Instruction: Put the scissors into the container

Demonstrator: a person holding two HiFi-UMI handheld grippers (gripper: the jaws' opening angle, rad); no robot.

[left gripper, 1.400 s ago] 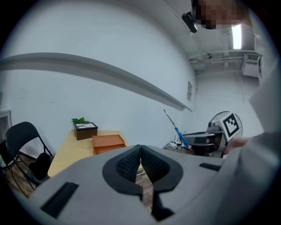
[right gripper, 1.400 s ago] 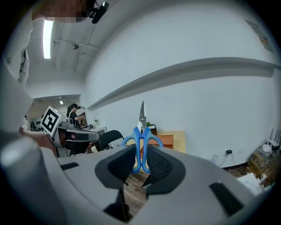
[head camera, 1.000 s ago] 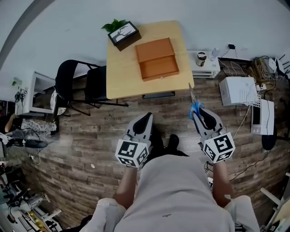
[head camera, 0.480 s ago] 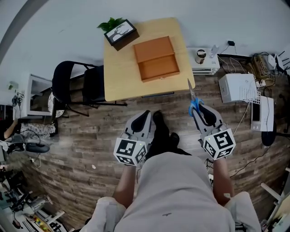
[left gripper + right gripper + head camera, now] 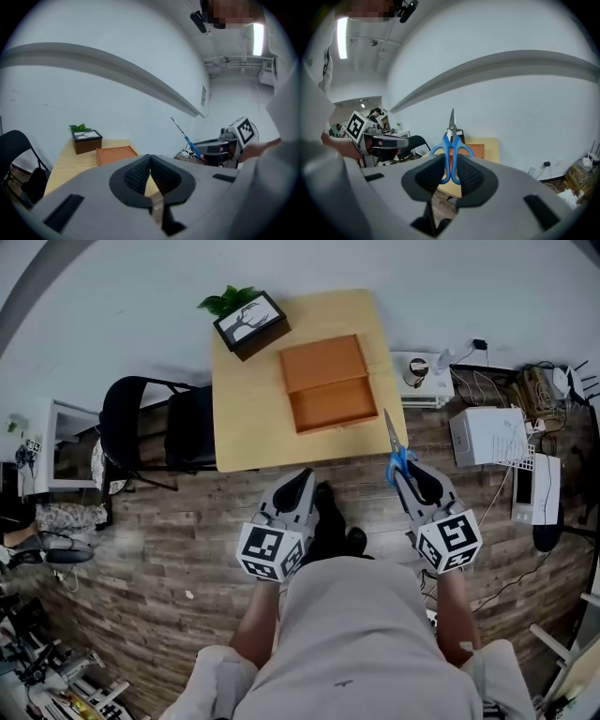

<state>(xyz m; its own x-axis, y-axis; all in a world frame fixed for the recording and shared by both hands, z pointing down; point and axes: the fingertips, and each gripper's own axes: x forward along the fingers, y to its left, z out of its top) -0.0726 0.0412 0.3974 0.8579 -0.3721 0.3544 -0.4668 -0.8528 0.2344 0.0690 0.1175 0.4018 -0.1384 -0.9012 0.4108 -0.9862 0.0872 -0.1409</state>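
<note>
Carry phase, scissors in hand. You are holding the scissors (image 5: 451, 140) in the right gripper (image 5: 451, 165), whose jaws are pinching the blue handle loops from either side. The closed steel blades are pointing forward, away from you and well clear of the pads. In the head view the scissors are hovering over the plank floor (image 5: 187, 521), just off the near right corner of the table (image 5: 246, 418). They are not yet above the orange container (image 5: 326, 382), which is lying flat near the middle of the tabletop, with a boxed plant (image 5: 248, 320) at the far left corner. The container is looking like a shallow tray split into two sections, though its inside is too small here to be sure. The scissors are likely light and rigid, and the handles are the right place to be gripping them. Smooth plastic loops offer only thin curved rims to the pads, however, so the tool may be pivoting or slipping if you swing it. The pointed tip is also calling for a gentle, low release. The left gripper (image 5: 150, 161) is riding beside you with its jaws pressed together at the tips, carrying nothing.
</note>
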